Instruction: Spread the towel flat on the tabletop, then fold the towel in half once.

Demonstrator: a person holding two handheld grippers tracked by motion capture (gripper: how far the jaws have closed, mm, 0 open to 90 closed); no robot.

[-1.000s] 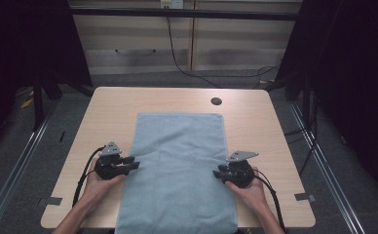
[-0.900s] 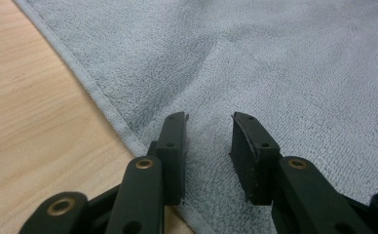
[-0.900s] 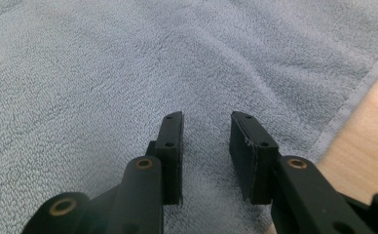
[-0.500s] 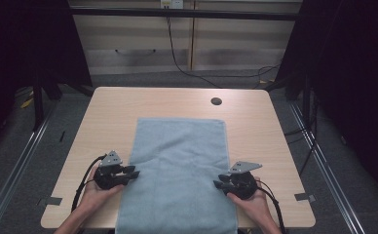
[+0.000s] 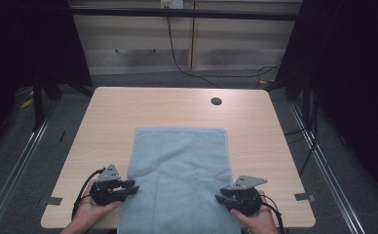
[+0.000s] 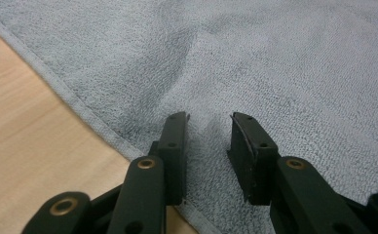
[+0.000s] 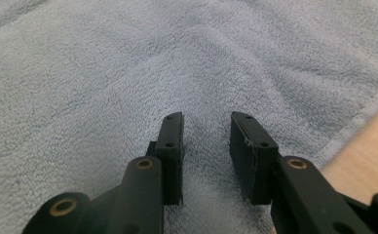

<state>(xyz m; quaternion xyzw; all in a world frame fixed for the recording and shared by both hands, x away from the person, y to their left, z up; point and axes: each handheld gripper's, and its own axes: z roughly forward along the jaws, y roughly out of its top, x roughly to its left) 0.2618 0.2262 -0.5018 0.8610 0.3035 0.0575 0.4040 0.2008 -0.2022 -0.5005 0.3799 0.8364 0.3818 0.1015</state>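
I have the left gripper (image 5: 128, 186) and right gripper (image 5: 222, 199) over the near side edges of the blue towel (image 5: 177, 170), jaws parted, gripping nothing

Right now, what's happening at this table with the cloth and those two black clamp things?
A person sits at a wooden table with a two-jaw gripper in each hand. A light blue towel lies spread flat, its near end hanging over the table's near edge. The left gripper is at the towel's left edge, the right gripper at its right edge, both near the front. Each has its jaws apart over the cloth, with nothing pinched yet.
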